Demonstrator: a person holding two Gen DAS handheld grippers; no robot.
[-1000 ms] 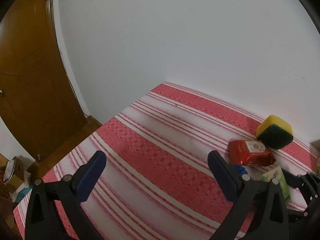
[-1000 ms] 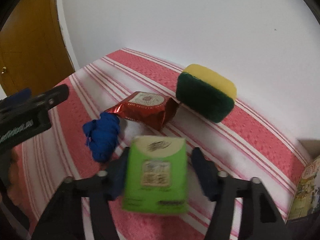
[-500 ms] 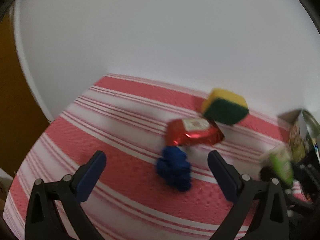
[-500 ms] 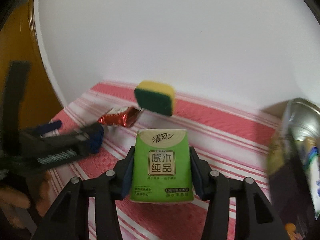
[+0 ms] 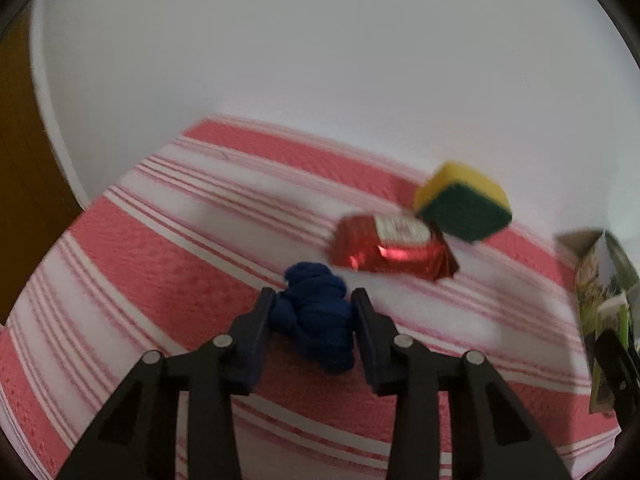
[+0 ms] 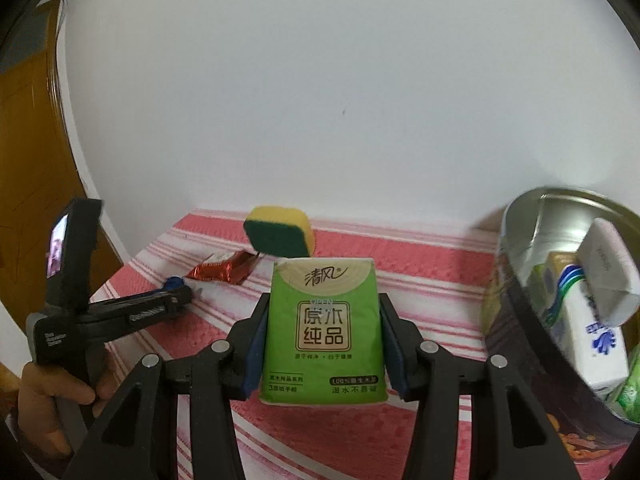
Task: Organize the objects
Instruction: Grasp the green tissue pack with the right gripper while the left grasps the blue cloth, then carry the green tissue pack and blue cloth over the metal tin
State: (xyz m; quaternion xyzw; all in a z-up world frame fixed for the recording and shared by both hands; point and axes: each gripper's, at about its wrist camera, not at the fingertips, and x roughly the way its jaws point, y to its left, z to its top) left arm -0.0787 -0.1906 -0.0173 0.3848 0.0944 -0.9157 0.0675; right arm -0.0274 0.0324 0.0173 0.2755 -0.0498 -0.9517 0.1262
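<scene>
So the foil packet (image 5: 390, 248) sits mid-tabletop (image 5: 160, 264): sponge (image 5: 464, 204) right behind it, touching, yarn bundle (image 5: 316, 320) just in front. Way right of the packet there's a tin (image 6: 520, 240) with tissue packs (image 6: 596, 320) inside.

Both hand-held grippers are black plastic frames with angular, triangular cut-outs and round silver screw heads at the joints. The left gripper (image 5: 313, 312) and right gripper (image 6: 322, 322) carry dark blue pads inside their fingers. The left one's pistol-style handle bears white lettering and a small lit screen.
</scene>
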